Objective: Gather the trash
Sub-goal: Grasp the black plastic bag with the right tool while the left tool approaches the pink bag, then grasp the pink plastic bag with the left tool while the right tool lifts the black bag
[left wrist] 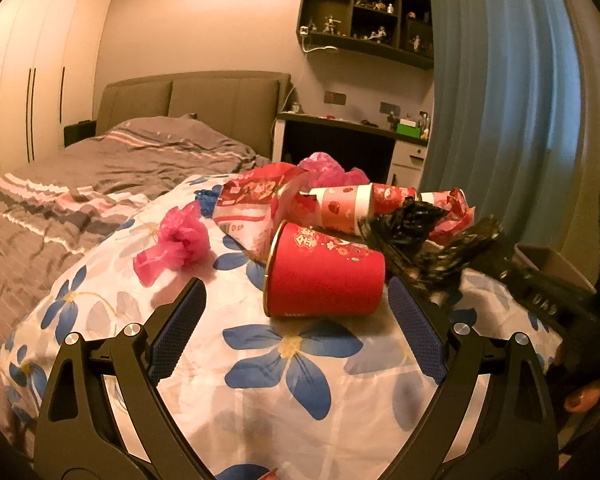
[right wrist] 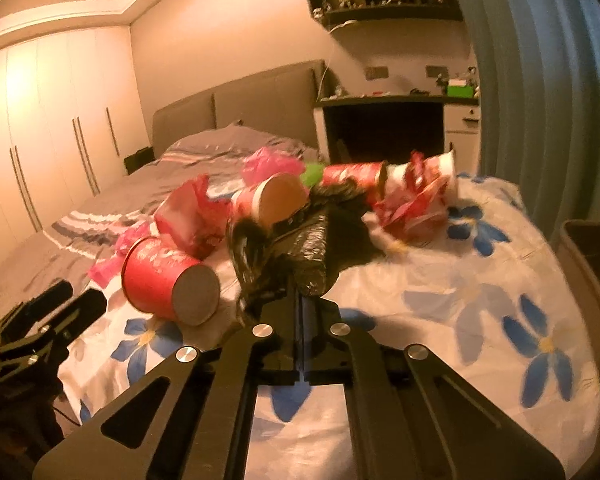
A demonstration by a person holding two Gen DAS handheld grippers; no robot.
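Plainly, the trouble starts on the left. The left gripper [left wrist: 296, 320] hangs with its fingers spread wide, nothing between them, aimed at the red paper cup [left wrist: 326, 274] lying on its side just ahead on the flowered cover [left wrist: 292, 392]. A cup on its side rolls; a nudge from one fingertip [left wrist: 186, 308] before the other arrives could send it off toward the pink plastic wad [left wrist: 176, 244] or over the edge of the bed.

Further right, the right gripper [right wrist: 302, 300] has its fingers drawn together on a fold of the black plastic bag [right wrist: 300, 248]. That film is thin, glossy and crumpled, so the pinch may hold only a wrinkle and slip. The bag also lies against a second cup [right wrist: 276, 198] and touches the torn red wrappers [right wrist: 416, 196]; lifting it could drag or scatter them.

The trash itself sits in a loose heap across the middle of the cover: red printed cups, pink and red crumpled plastic, and the black bag nearest the right gripper. A brown bin [right wrist: 588, 248] shows at the right edge.
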